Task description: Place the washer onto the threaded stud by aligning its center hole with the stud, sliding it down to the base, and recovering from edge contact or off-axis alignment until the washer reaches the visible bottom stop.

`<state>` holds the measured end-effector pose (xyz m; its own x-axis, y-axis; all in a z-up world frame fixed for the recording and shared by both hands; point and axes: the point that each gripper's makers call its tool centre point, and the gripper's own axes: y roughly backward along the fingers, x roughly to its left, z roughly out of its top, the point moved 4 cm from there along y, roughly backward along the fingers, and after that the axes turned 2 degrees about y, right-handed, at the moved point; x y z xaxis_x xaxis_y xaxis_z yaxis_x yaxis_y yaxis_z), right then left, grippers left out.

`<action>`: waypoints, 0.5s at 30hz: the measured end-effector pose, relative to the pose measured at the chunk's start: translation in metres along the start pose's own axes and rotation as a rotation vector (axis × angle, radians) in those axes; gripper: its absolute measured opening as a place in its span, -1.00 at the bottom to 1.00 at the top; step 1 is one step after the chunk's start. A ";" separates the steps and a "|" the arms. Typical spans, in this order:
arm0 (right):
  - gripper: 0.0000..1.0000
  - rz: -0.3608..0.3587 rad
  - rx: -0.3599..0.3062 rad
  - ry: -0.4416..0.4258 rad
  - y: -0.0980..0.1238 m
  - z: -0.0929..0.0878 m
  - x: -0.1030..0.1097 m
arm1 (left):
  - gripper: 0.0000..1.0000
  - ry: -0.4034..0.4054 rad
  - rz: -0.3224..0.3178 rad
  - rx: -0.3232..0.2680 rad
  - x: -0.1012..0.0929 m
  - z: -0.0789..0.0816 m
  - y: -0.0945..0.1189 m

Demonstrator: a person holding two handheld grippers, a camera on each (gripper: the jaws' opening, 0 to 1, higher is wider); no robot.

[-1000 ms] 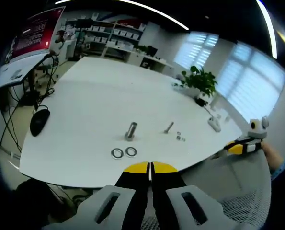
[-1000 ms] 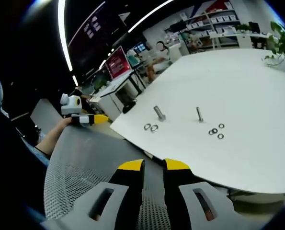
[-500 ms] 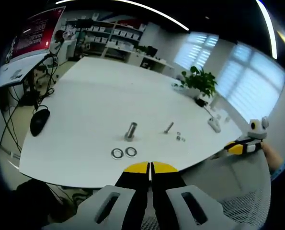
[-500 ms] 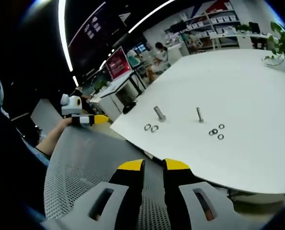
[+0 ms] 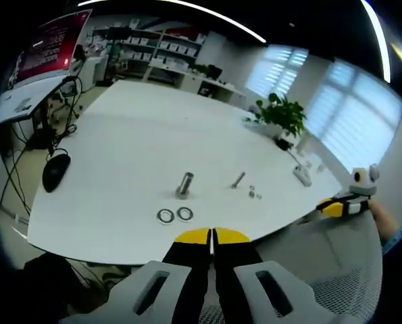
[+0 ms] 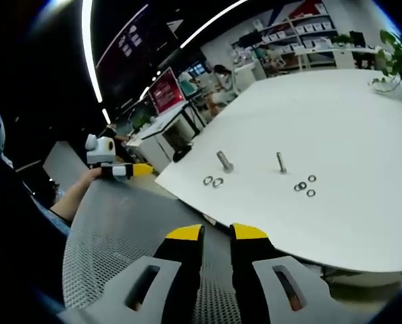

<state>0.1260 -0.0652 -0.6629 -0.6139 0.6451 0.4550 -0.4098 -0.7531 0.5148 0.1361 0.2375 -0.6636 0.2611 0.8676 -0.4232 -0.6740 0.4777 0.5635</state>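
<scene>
left claw: my left claw (image 5: 211, 235) sits at the bottom middle of the left gripper view, yellow tips pressed together, nothing between them. I also see it in the right gripper view at the left edge (image 6: 141, 169), held in a hand (image 6: 86, 178); can't read its jaws from there.

right claw: my right claw (image 6: 217, 233) is at the bottom middle of the right gripper view, tips a little apart with a narrow gap, holding nothing. In the left gripper view it pokes in at the right edge (image 5: 332, 208), off the counter's edge.

counter: big white counter (image 5: 133, 135) takes up the middle of both views. Both claws are short of its near edge, above a grey mesh surface (image 6: 119, 229).

big stud: fat threaded stud (image 5: 184, 184) stands upright just left of centre in the left gripper view, bare.

washers: two large washers (image 5: 174, 215) lie flat side by side just below that stud, between it and my left claw. They look like they're touching, can't swear to it.

thin stud: a slimmer stud (image 5: 238, 179) stands to the right of the fat one, well apart from it.

small washers: a little cluster of small washers (image 5: 254, 194) just right of the thin stud, too tiny to count there; in the right gripper view I count about four.

other stuff: black mouse (image 5: 55, 169) at the left counter edge, potted plant (image 5: 282, 115) upper right, shelves (image 5: 153, 48) along the top.
</scene>
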 end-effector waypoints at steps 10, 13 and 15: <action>-0.62 0.002 0.005 0.001 -0.001 0.000 0.000 | -1.00 -0.001 -0.003 0.001 0.000 0.000 0.000; -0.62 0.003 0.009 0.003 -0.001 -0.001 0.000 | -1.00 -0.007 -0.006 0.002 0.000 0.000 0.000; -0.62 0.004 0.010 0.003 -0.001 -0.001 0.000 | -1.00 -0.020 -0.011 0.005 -0.001 0.000 -0.001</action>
<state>0.1256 -0.0644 -0.6638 -0.6175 0.6420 0.4545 -0.4006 -0.7540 0.5207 0.1361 0.2364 -0.6637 0.2817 0.8650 -0.4153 -0.6673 0.4876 0.5630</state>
